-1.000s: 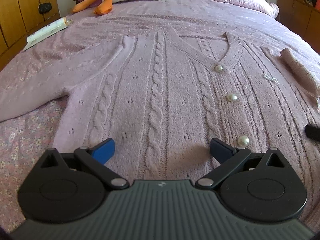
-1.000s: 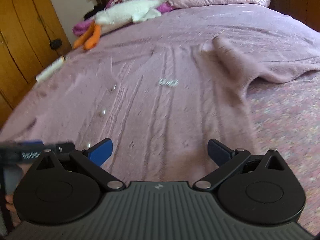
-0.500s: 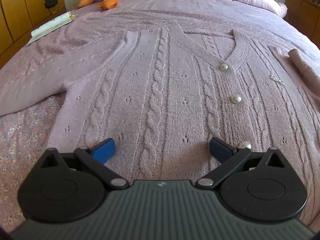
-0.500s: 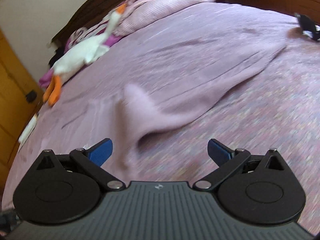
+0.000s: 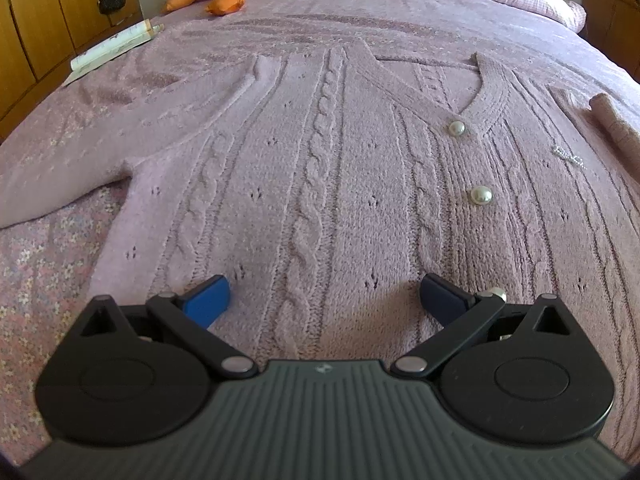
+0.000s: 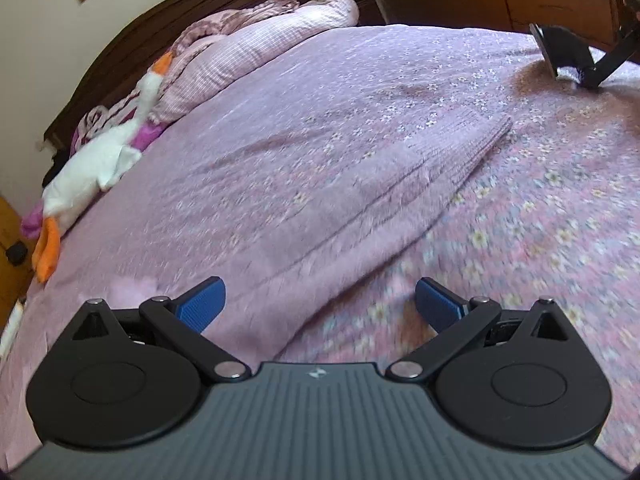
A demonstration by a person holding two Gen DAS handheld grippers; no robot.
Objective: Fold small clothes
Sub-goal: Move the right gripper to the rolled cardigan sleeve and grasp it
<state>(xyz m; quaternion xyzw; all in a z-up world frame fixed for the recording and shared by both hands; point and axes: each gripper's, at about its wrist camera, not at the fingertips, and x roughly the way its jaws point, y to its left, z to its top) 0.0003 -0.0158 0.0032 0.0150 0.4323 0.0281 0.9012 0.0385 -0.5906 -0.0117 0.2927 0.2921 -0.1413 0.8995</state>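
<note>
A pink cable-knit cardigan [image 5: 320, 168] with pearl buttons lies flat and face up on the bed, its V-neck towards the pillows. My left gripper [image 5: 324, 300] stands open just above the cardigan's lower hem, nothing between its blue pads. In the right wrist view the cardigan's right sleeve [image 6: 400, 184] stretches away over the flowered bedspread to its ribbed cuff. My right gripper [image 6: 320, 300] hangs open over the near part of that sleeve, holding nothing. The other sleeve [image 5: 80, 168] spreads out to the left.
A white goose plush [image 6: 96, 164] with orange feet and pink pillows [image 6: 256, 52] lie at the head of the bed. A white tube [image 5: 116, 46] rests near the left edge beside wooden cupboards [image 5: 48, 12]. A black stand [image 6: 568, 56] sits at the far right.
The left gripper has crept forward slightly over the cardigan's hem. The right gripper has swung right, from the cardigan's body out along the right sleeve. Both stayed open.
</note>
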